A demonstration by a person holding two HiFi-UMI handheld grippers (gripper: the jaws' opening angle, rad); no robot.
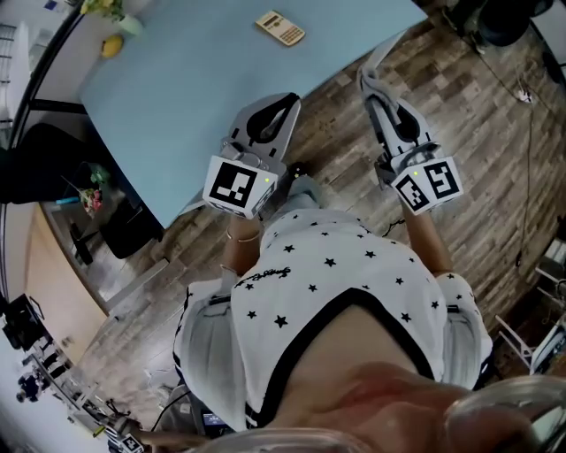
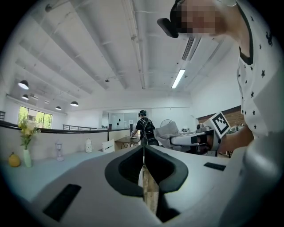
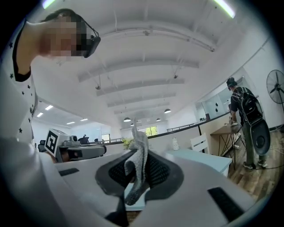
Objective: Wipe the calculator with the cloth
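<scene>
The right hand-held gripper clamps a grey cloth. The left hand-held gripper is closed and empty. Both are well apart from the calculator on the counter.

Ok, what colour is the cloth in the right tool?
Light grey: the cloth has a nubbly weave and no pattern. It shows best in the right gripper view.
</scene>
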